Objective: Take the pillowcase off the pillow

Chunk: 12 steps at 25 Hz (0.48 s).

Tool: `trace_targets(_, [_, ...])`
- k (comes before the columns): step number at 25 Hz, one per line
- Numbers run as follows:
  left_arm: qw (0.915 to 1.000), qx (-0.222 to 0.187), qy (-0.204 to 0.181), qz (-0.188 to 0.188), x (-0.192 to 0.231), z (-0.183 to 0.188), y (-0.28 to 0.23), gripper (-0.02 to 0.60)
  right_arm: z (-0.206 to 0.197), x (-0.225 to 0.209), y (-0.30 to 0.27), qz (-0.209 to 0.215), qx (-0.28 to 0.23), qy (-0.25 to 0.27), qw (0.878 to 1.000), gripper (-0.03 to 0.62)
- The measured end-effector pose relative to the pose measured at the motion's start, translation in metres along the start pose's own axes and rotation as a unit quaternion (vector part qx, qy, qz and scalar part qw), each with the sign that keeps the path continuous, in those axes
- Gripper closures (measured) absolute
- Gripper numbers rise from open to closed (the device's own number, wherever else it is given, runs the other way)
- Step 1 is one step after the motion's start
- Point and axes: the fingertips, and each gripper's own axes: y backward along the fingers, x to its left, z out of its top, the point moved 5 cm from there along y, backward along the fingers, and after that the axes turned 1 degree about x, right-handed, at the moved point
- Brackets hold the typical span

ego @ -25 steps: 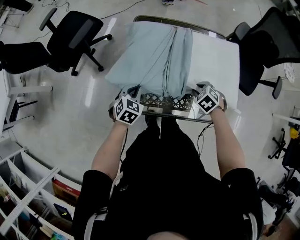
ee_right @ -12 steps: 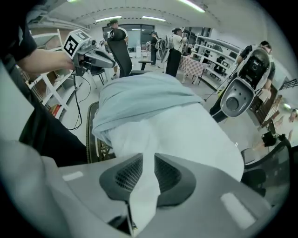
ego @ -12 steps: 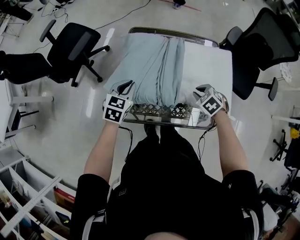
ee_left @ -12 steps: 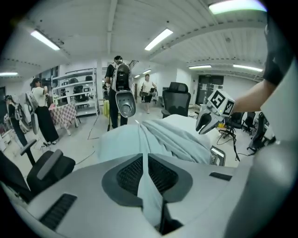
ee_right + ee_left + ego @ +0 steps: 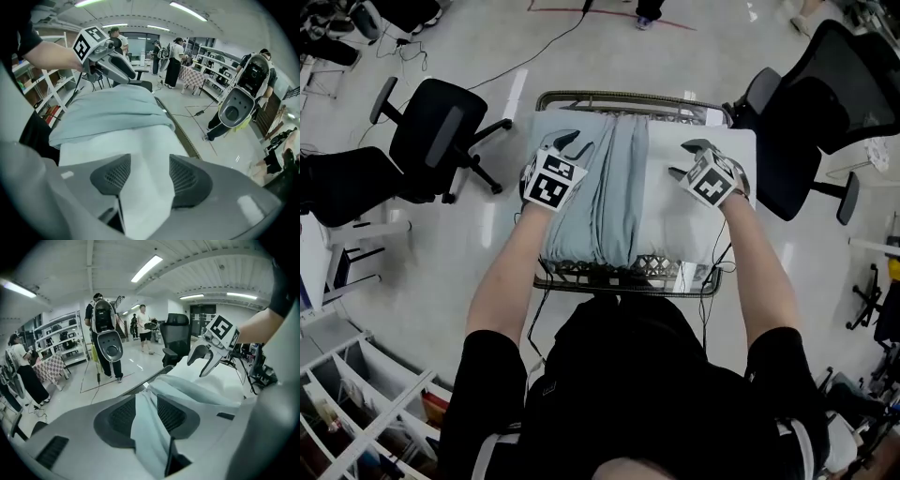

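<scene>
Pale-blue pillowcase (image 5: 605,187) lies bunched over the L half of the white pillow (image 5: 698,220). Left gripper (image 5: 570,142) sits at its far-L end, jaws just opened, spread w/ a fold of case between. Right gripper (image 5: 680,157) is over bare pillow, jaws also just opened, spread astride white fabric. Pillow fills a wire basket (image 5: 619,96). Gripper views show standing people (image 5: 104,333); head view shows office chairs (image 5: 441,131) either side.

**Head view:** above the person, facing steeply down on the pillow (image 5: 689,216) and pillowcase (image 5: 600,187).
**Left gripper view:** close over the pillowcase, facing far and right.
**Right gripper view:** close over the pillow, facing far and left.
All three views share both.
</scene>
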Motion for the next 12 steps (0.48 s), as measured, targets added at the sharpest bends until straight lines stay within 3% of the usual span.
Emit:
trace_targets(5, [0.9982,0.018,0.005,-0.058,-0.007,0.041,-0.082,0.382,0.01,-0.055,-0.047,0.038,0.017,0.028,0.999,0.251])
trace_targets(8, [0.9948,0.025,0.028,-0.095,-0.015,0.056,-0.123,0.334,0.007,-0.068,-0.076,0.097,0.049,0.029,0.994,0.166])
trace_targets(12, [0.9906,0.047,0.034,-0.124,-0.027,0.066,-0.159,0.318,-0.005,-0.066,-0.106,0.182,0.059,0.011,0.981,0.16])
